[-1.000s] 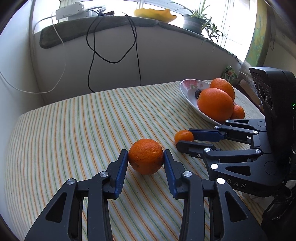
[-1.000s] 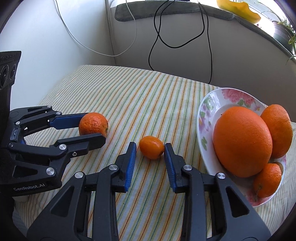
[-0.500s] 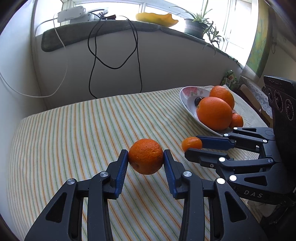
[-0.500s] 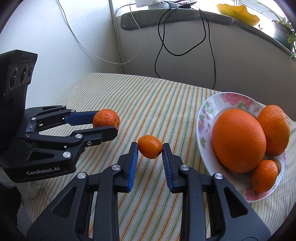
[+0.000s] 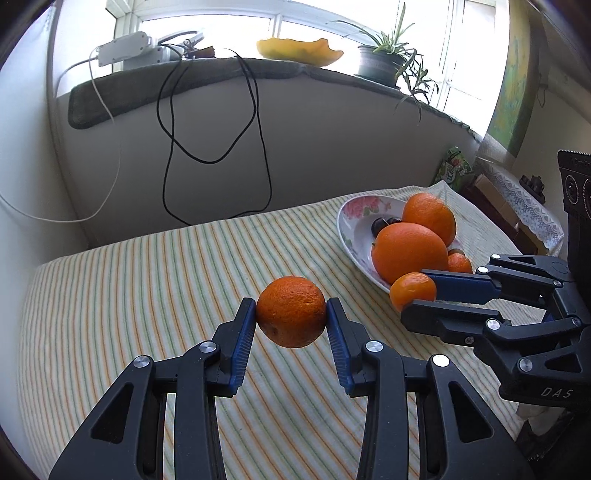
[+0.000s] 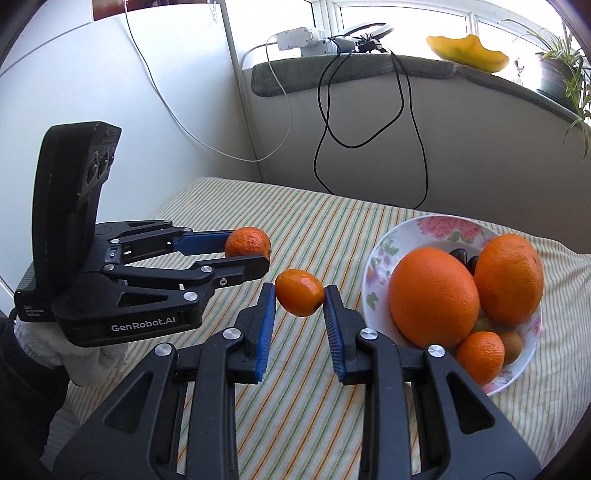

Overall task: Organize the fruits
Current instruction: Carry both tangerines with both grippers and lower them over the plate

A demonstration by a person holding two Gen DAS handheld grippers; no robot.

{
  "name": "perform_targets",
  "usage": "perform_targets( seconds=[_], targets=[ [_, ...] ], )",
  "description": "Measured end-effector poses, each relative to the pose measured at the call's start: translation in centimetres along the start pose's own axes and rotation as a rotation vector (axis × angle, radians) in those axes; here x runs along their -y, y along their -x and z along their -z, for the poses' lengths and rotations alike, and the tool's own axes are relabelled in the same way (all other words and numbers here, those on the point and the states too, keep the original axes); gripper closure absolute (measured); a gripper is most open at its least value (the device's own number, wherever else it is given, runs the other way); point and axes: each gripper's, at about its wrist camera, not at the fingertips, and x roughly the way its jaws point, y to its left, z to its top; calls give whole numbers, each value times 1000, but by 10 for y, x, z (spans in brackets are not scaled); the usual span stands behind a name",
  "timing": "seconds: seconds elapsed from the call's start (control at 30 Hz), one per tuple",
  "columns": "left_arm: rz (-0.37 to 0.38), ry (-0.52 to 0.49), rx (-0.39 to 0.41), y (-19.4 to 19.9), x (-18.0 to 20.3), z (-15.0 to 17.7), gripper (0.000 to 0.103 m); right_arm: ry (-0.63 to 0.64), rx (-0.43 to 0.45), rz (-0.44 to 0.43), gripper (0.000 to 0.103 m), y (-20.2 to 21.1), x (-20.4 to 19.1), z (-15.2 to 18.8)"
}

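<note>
Left gripper: black frame, blue pads, jaws clamped on an orange, held level and clear of the surface. Right gripper: same build, jaws pinching a small mandarin, raised likewise. Gloved hand behind left gripper, apparently white; mostly hidden.

Bright daylight from the overexposed window, soft shadows on the striped cloth, sharp focus, fisheye-curved dark corners.
</note>
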Motion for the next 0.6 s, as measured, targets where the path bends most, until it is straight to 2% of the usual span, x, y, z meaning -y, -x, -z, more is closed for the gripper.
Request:
perform_targets(
  seconds=[0.3, 0.6],
  targets=[
    [25, -21, 16, -12, 18, -20, 66, -22, 38, 6, 76, 20, 31, -11],
    [54, -39, 30, -26, 36, -41, 66, -47, 57, 61, 76, 30, 69, -18]
  ],
)
